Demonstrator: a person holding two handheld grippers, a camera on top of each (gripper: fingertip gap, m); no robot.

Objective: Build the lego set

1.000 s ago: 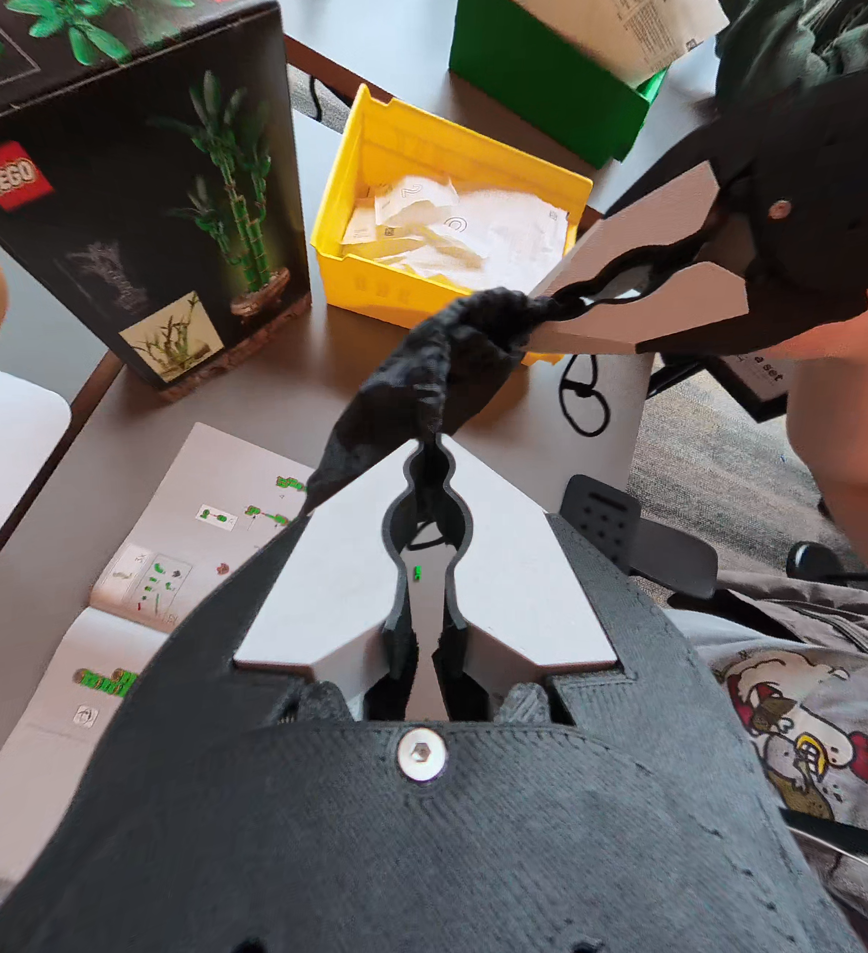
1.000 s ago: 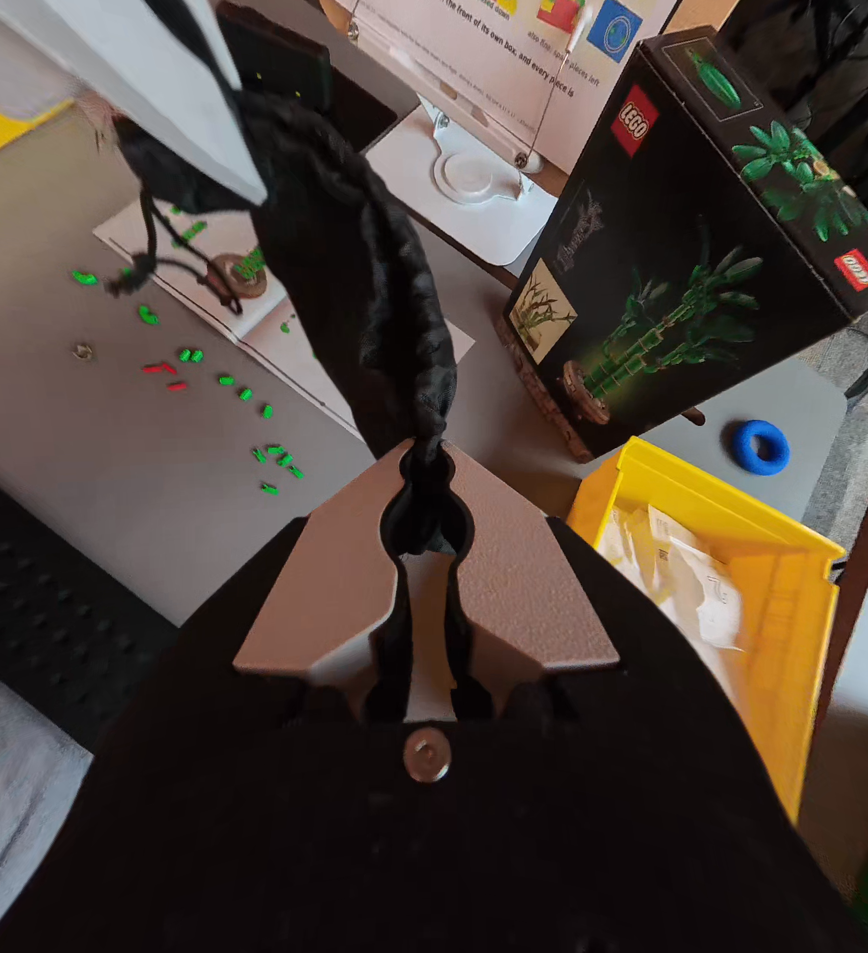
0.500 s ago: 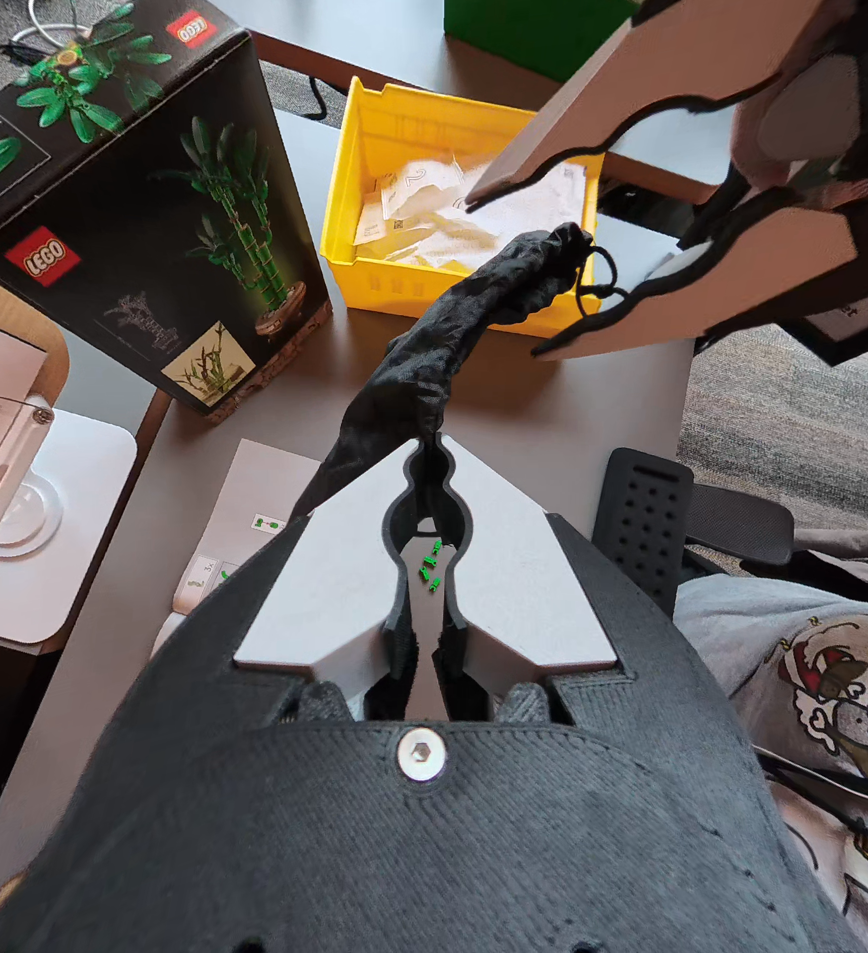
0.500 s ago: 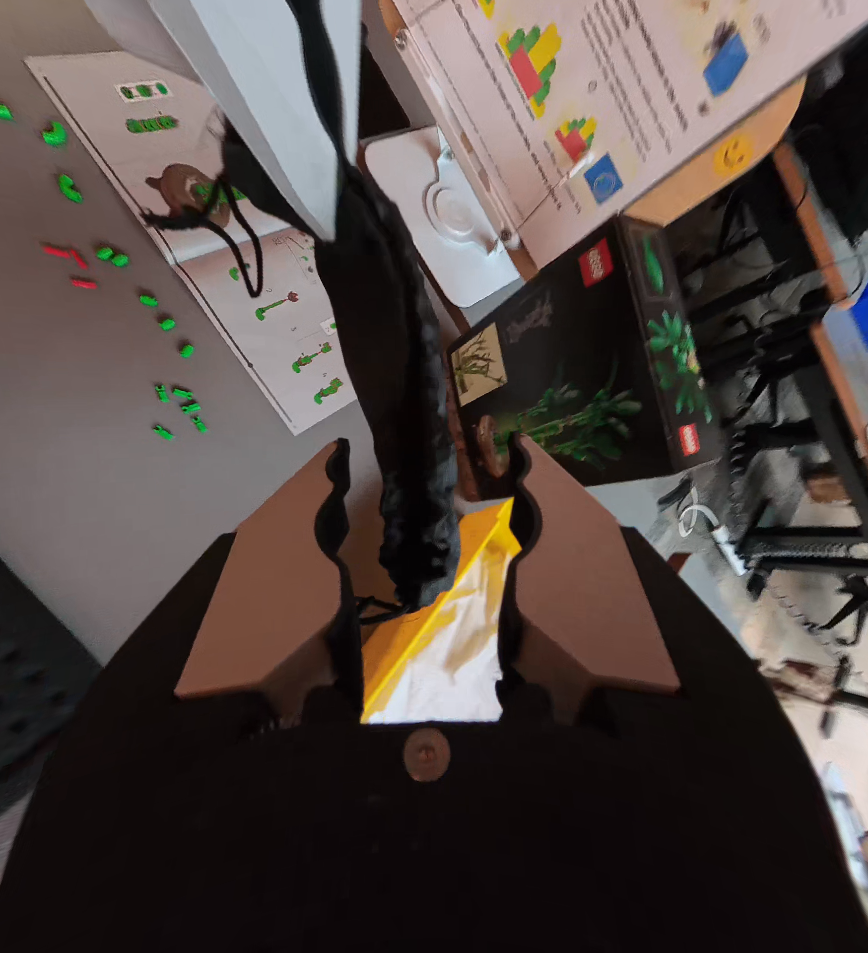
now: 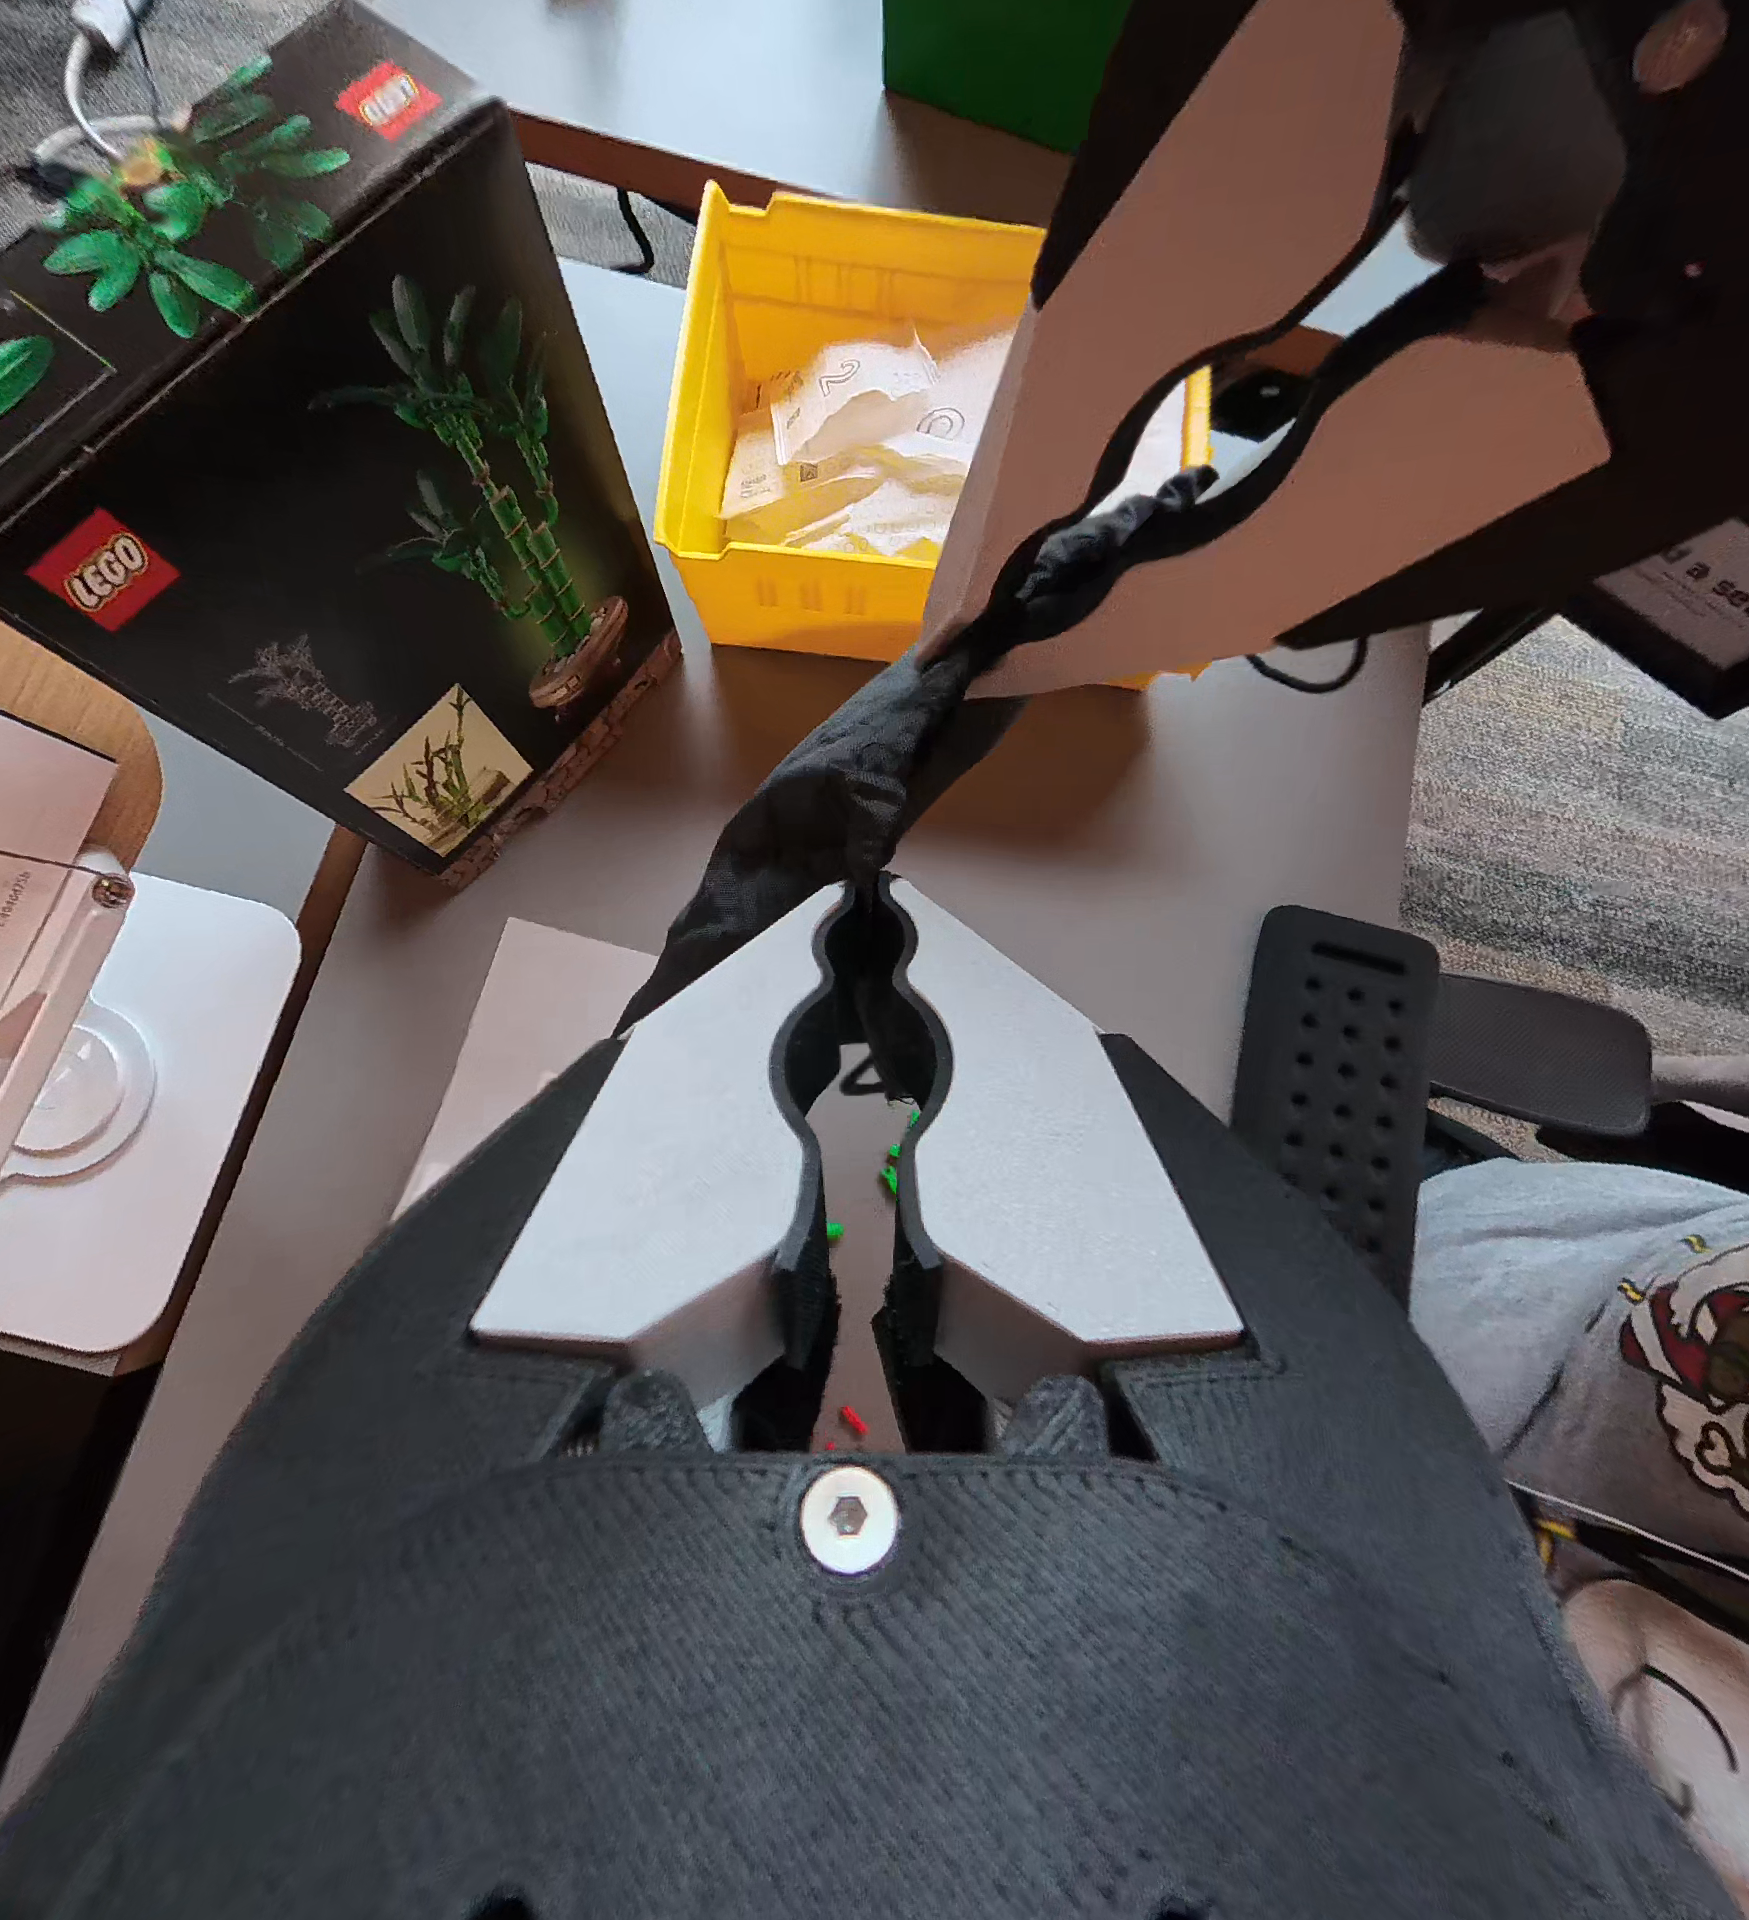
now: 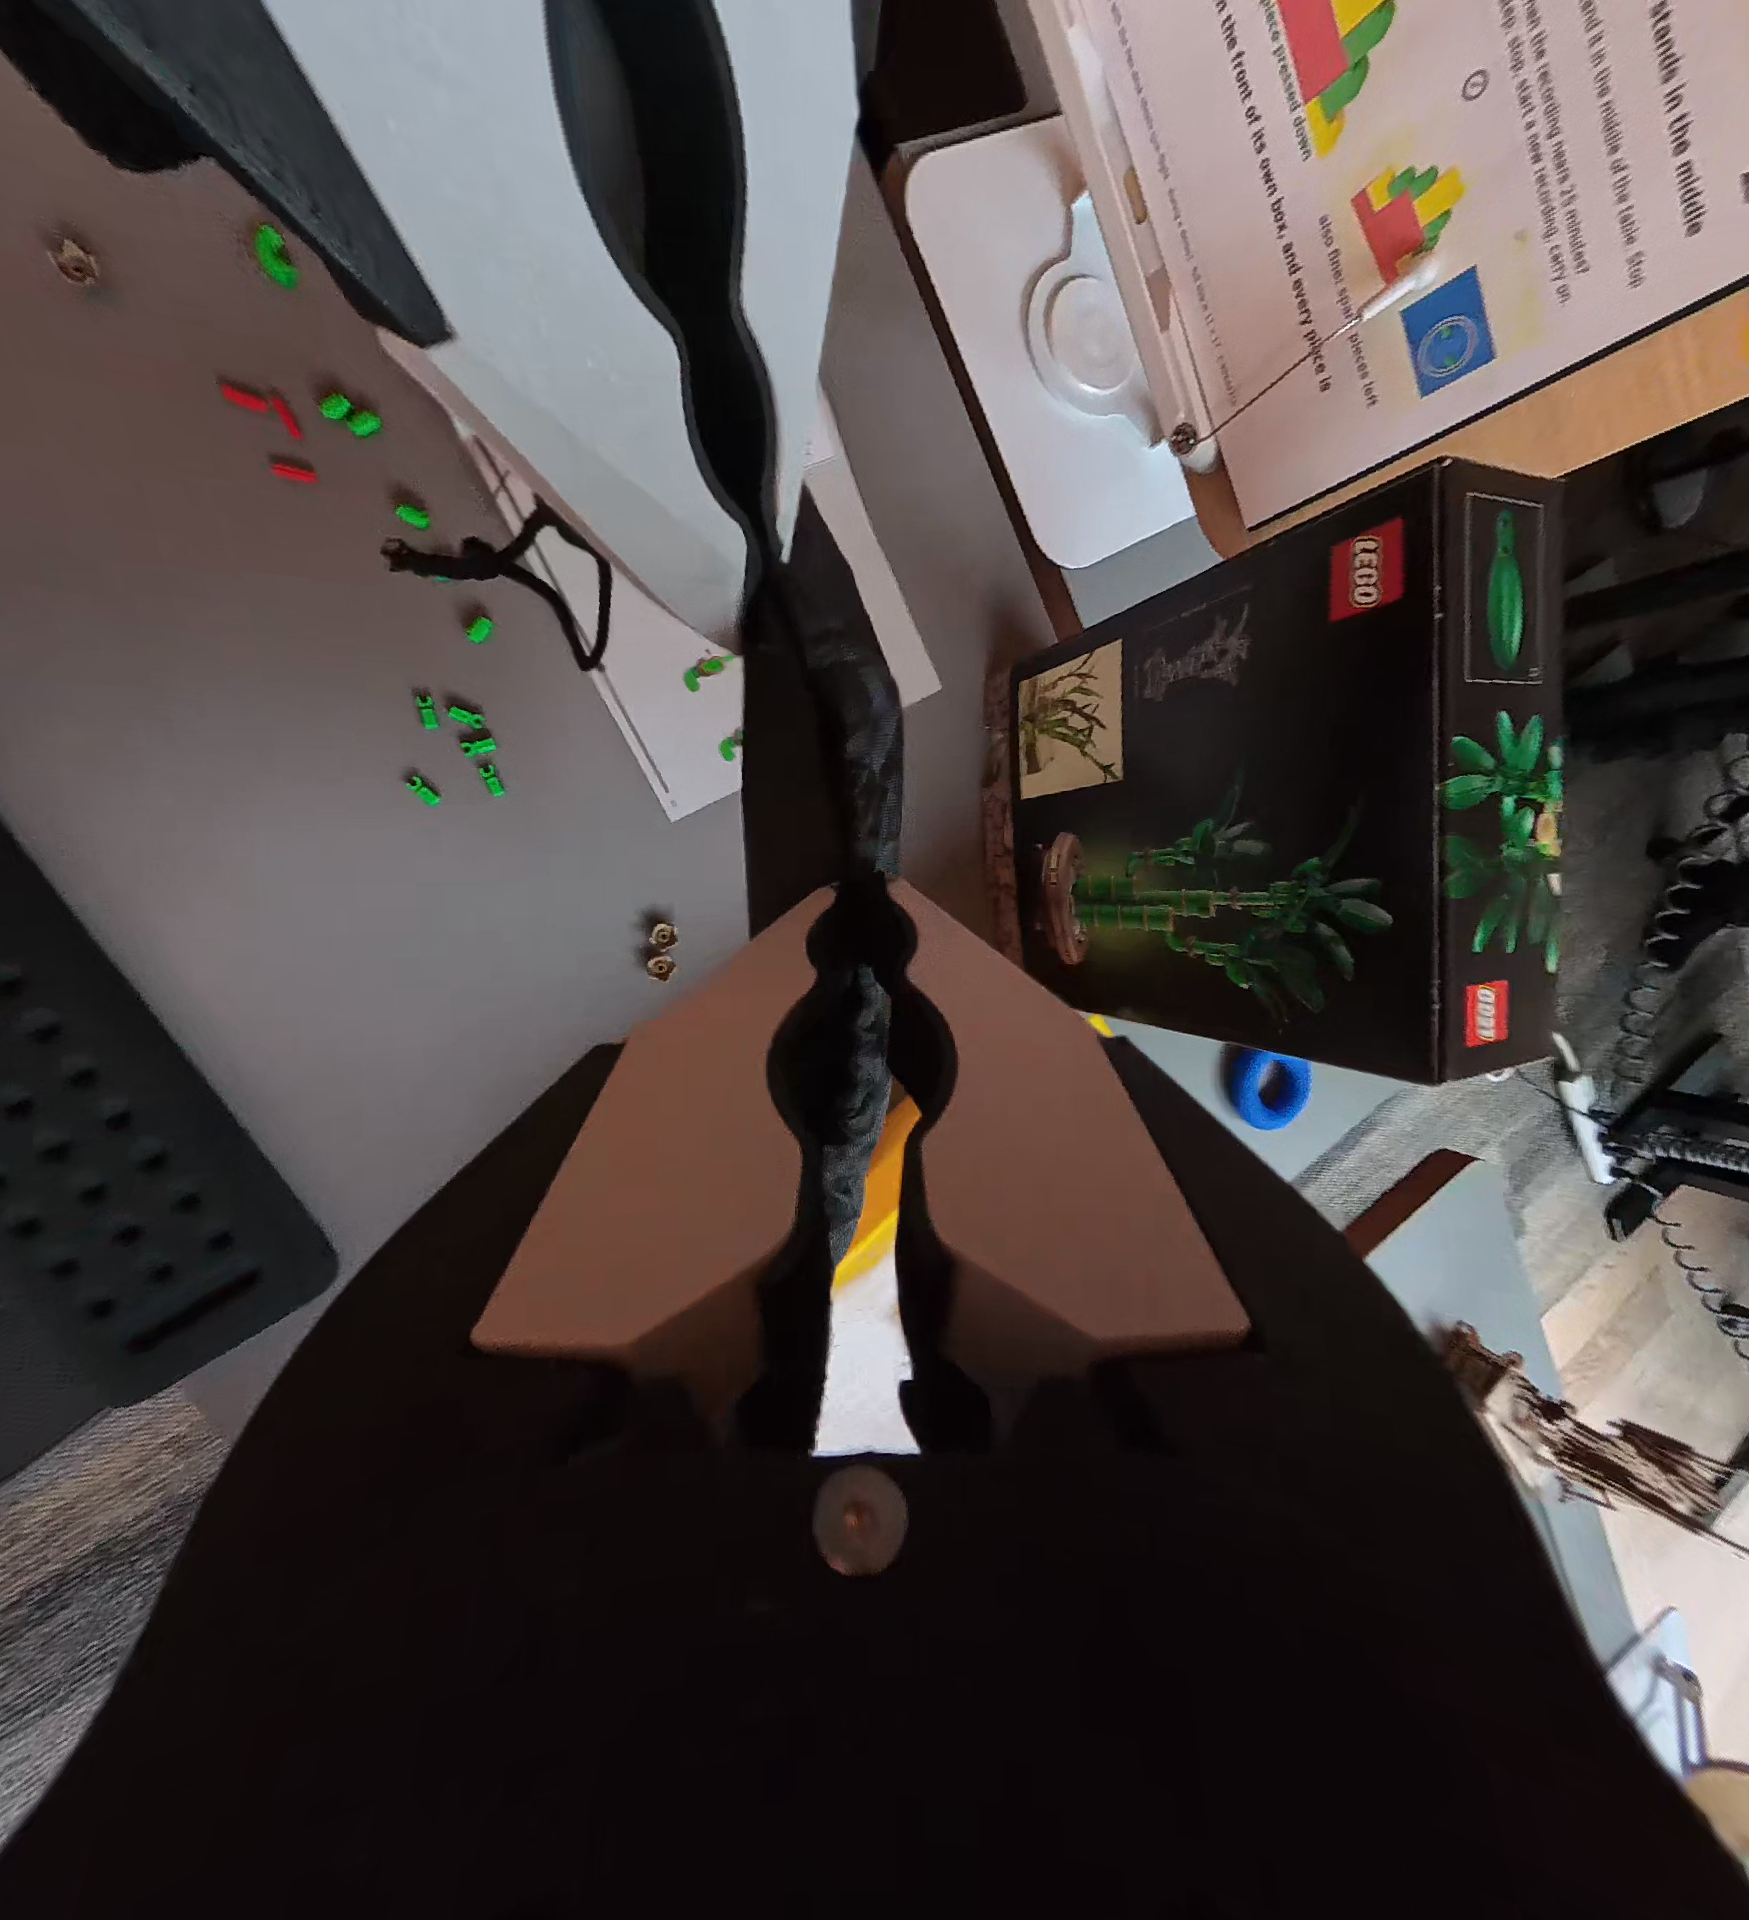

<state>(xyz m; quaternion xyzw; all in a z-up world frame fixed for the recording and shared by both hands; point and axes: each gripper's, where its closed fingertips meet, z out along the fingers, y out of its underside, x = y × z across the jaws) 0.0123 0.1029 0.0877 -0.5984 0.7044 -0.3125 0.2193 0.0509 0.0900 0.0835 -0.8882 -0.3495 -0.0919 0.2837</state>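
A black cloth drawstring pouch (image 5: 828, 790) is stretched in the air between both grippers above the grey table (image 5: 1213, 831). My left gripper (image 5: 862, 894) is shut on one end of it. My right gripper (image 6: 859, 894) is shut on the other end; it also shows in the left wrist view (image 5: 953, 655) at the upper right. In the right wrist view the left gripper (image 6: 761, 566) comes in from the top, and the pouch's drawstring (image 6: 558, 582) hangs below it. Several small green pieces (image 6: 454, 738) and red pieces (image 6: 272, 416) lie loose on the table.
The black set box (image 5: 309, 499) stands at the left, beside a yellow bin (image 5: 735, 436) holding paper bags. An open instruction booklet (image 6: 672, 748) lies under the pouch. A black perforated block (image 5: 1337, 1060) sits at the table edge, and a blue ring (image 6: 1265, 1086) lies near the box. About 5 cm separates my left fingertips from my right.
My right gripper held the pouch, opened and let go half a second ago, and has now shut on it again. My left gripper kept its hold throughout.
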